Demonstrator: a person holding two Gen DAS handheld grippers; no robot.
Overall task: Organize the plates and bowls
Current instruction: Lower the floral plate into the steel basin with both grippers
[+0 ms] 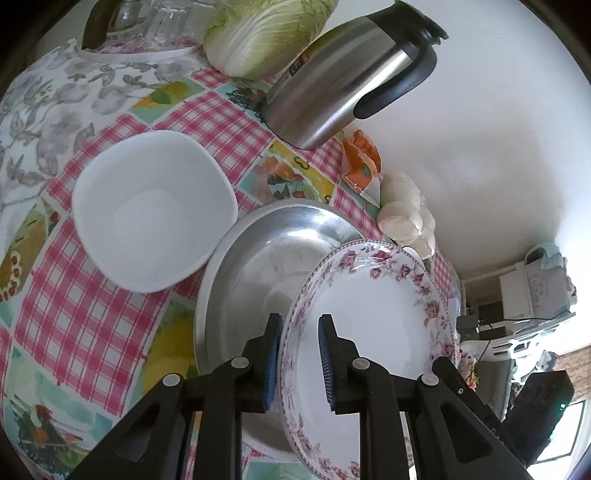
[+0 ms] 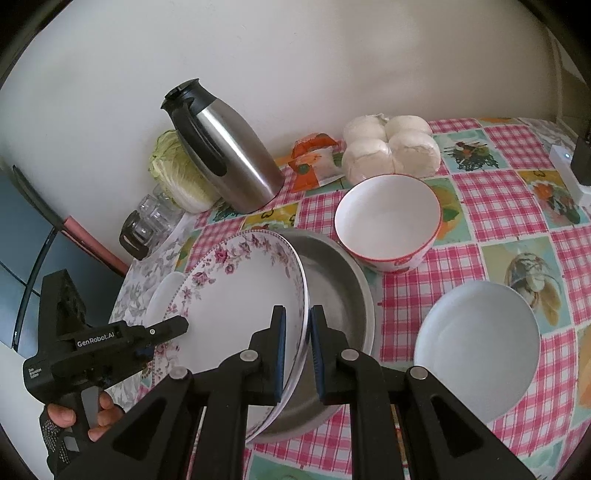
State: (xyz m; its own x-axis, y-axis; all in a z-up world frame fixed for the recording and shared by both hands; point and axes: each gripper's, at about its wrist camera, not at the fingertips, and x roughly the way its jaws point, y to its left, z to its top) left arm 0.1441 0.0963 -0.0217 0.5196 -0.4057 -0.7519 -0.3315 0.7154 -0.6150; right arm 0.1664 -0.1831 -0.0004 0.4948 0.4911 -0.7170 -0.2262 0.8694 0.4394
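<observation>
I have the floral plate (image 1: 369, 314) pinched at two points on its rim: my left hand-held gripper (image 1: 300, 363) clamps one edge and my right hand-held gripper (image 2: 297, 354) clamps the opposite edge, both with pads narrowed hard onto the thin lip. The plate hangs tilted over the steel basin (image 1: 266, 258), its lower edge inside the basin's rim.

On the left side, a white squarish bowl (image 1: 151, 210) sits just beside the basin on the bench (image 1: 92, 325), leaving little slack there. Past the basin stand the steel thermos jug (image 1: 343, 85) and a napa cabbage (image 1: 266, 33), both close to the wall.

On the right side, a red-rimmed bowl (image 2: 388, 221) sits against the basin's far edge, and a plain white plate (image 2: 476, 354) lies near its right edge with a strip of checked cloth between. Steamed buns (image 2: 391, 151) crowd the back. The open bench lies further right.
</observation>
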